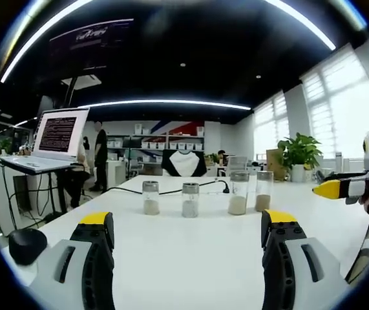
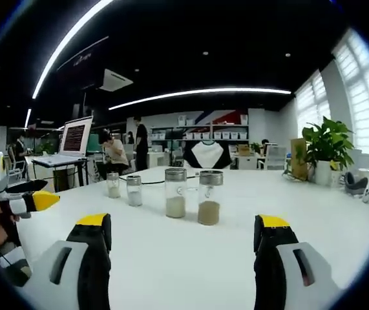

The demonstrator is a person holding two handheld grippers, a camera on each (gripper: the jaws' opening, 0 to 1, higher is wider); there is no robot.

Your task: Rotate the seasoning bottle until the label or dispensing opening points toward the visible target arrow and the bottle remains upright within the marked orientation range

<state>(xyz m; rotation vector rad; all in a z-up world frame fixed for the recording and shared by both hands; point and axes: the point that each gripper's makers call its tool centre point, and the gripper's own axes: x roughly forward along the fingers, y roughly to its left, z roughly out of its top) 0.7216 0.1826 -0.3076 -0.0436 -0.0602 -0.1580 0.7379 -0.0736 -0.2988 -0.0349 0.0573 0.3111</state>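
Four bottles stand upright in a row on the white table [image 1: 190, 258], well ahead of both claws. The left claw [image 1: 187, 242] and right claw [image 2: 183, 240] are spread, pinching nothing. No arrow is visible. To turn the nearest tall bottle [image 2: 209, 197] well, approach level, grip low, and twist without tipping.

- White table [image 1: 190, 252], glossy, wide.
- Four glass seasoning bottles [image 1: 150, 197] [image 1: 190, 199] [image 1: 238, 193] [image 1: 263, 190] upright in a row, metal lids, powder at the bottom; two short at 11 o'clock, two taller at 1 o'clock.
- Black cable [image 1: 171, 190] behind the row.
- Dark round object [image 1: 26, 245] at 9 o'clock near the edge.
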